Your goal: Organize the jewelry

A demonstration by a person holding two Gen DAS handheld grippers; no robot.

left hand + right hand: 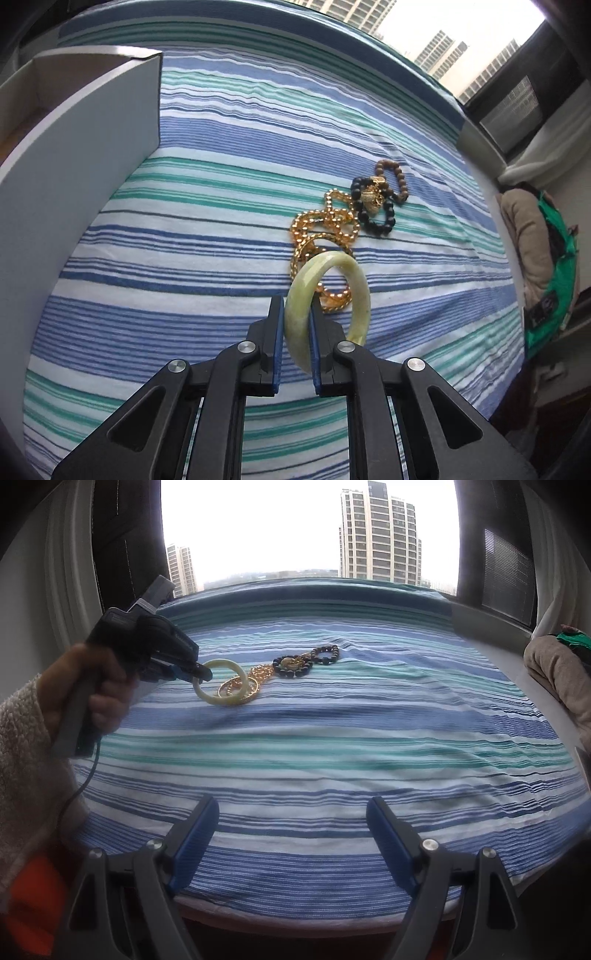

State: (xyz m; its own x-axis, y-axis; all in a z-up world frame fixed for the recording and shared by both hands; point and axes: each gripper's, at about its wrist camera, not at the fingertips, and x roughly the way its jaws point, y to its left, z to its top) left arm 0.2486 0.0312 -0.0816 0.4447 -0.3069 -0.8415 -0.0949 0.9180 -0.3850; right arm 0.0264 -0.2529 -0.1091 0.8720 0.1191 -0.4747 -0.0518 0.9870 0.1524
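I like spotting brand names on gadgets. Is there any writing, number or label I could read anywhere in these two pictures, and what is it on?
None can be read.
Black handheld left gripper: a pale mark on its body, too blurred to read.
Green bag at the bedside: a dark patch, too small to read.
White cardboard box, pale green stone bangle, striped bedsheet: no text.

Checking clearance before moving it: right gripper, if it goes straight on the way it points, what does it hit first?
Probably just the striped bedsheet. The right gripper stands open, tilted down at bare fabric; the jewelry pile and the left gripper clamped on the pale green bangle sit further off, left of its line.
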